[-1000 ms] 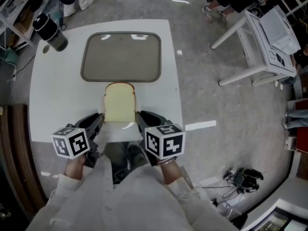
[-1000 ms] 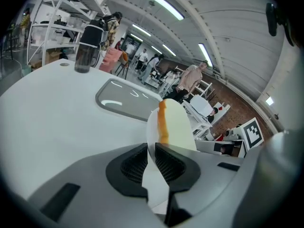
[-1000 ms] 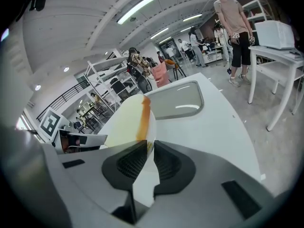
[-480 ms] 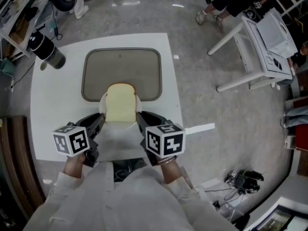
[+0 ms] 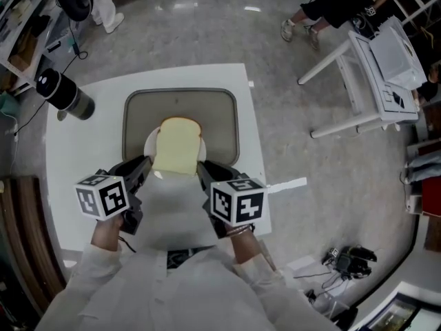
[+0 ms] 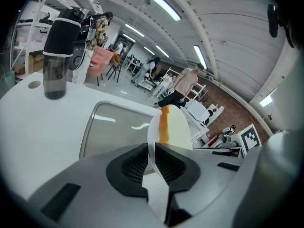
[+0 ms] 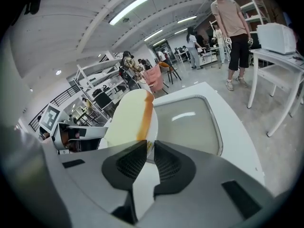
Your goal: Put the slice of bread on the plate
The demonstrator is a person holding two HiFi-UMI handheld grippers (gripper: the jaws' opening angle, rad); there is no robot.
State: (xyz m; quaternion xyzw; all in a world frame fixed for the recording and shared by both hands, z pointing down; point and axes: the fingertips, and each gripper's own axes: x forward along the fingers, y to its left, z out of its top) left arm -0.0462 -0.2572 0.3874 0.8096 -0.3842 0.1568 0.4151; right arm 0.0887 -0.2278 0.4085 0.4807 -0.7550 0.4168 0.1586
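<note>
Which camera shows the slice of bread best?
The head view: it looks straight down on the bread, whole top face showing, on its plate. Both gripper views catch it nearly edge-on, mostly crust.

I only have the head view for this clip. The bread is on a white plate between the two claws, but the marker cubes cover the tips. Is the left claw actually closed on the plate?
Observer: Yes. The left gripper view shows the left claw shut on the plate, with the thin white rim pinched between its ribbed pads.
Operator: And the right one?
Observer: It's the same. In the right gripper view the right claw is shut on the opposite rim, and the slice of bread lies on the plate just past the jaws, not between them.
</note>
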